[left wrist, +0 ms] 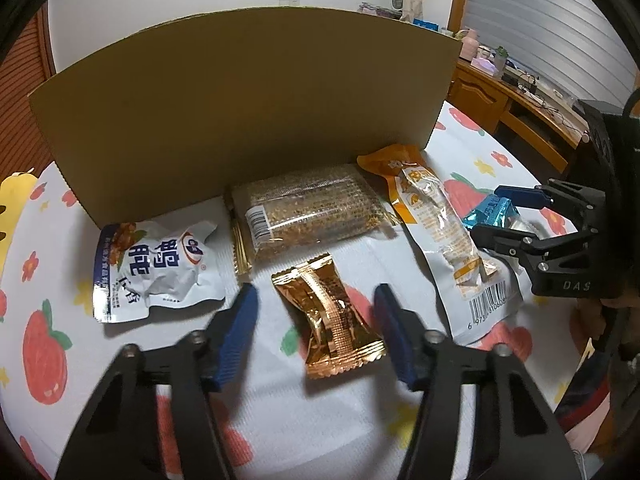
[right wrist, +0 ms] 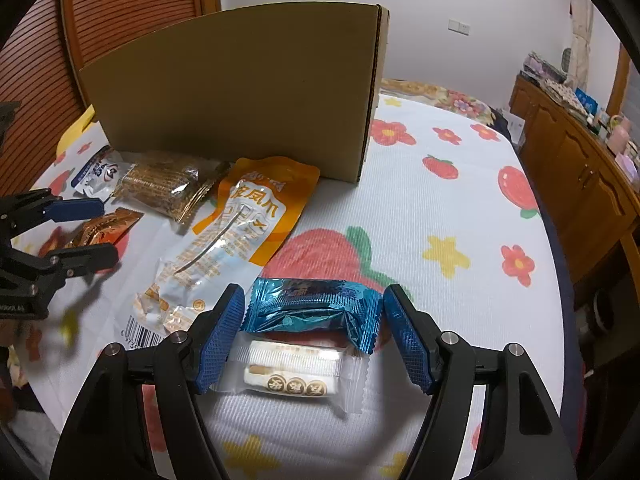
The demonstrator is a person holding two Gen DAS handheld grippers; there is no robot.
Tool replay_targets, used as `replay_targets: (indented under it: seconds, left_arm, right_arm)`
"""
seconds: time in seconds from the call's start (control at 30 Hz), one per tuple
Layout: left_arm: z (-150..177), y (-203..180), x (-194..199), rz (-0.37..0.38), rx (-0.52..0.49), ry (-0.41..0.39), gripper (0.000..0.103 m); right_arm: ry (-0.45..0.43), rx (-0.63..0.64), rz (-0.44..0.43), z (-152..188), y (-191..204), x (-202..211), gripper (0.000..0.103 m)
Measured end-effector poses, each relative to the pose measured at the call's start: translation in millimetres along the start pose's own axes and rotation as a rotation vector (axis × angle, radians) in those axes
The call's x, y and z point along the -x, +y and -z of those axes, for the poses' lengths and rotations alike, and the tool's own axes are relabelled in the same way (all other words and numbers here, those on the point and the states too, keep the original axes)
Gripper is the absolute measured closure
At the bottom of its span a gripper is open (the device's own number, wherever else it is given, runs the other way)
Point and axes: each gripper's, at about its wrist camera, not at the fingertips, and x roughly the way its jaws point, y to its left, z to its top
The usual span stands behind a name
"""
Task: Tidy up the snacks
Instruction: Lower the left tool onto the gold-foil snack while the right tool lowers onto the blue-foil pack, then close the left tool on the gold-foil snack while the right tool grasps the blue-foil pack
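Note:
My left gripper (left wrist: 316,328) is open, its blue fingers on either side of a gold-wrapped snack (left wrist: 330,314) lying on the cloth. My right gripper (right wrist: 314,336) is open around a blue foil snack (right wrist: 312,306) and a clear-wrapped white candy (right wrist: 294,374). A white and blue pouch (left wrist: 152,268), a sesame bar pack (left wrist: 308,210) and a long orange and white pouch (left wrist: 436,224) lie in front of a cardboard box (left wrist: 248,100). The right gripper shows at the right of the left wrist view (left wrist: 508,216), and the left gripper at the left of the right wrist view (right wrist: 86,232).
The snacks lie on a white cloth with strawberries and flowers (right wrist: 440,208). The cardboard box (right wrist: 240,92) stands at the back. A wooden cabinet (right wrist: 580,168) with clutter runs along the right. A slatted wooden door (right wrist: 100,8) is at the back left.

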Motion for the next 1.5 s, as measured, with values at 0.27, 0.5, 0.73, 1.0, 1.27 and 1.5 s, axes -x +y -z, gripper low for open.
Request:
replay_targets:
  seconds: [0.27, 0.5, 0.73, 1.0, 1.27, 1.5]
  left_arm:
    - [7, -3, 5, -0.029, -0.032, -0.003, 0.07]
    - [9, -4, 6, -0.017, -0.04, -0.021, 0.077]
    - [13, -2, 15, 0.005, -0.022, -0.049, 0.081]
    - [16, -1, 23, 0.01, -0.011, -0.08, 0.081]
    - [16, 1, 27, 0.02, 0.008, -0.098, 0.081]
    - [8, 3, 42, 0.023, 0.017, -0.145, 0.081]
  right_arm:
    - [0.0, 0.0, -0.001, 0, 0, 0, 0.03]
    - [0.0, 0.0, -0.001, 0, 0, 0, 0.03]
    - [-0.001, 0.001, -0.001, 1, 0, -1, 0.03]
    - [-0.003, 0.004, -0.009, -1, 1, 4, 0.053]
    - [-0.037, -0.019, -0.02, 2, -4, 12, 0.065]
    - [-0.108, -0.032, -0.038, -2, -2, 34, 0.065]
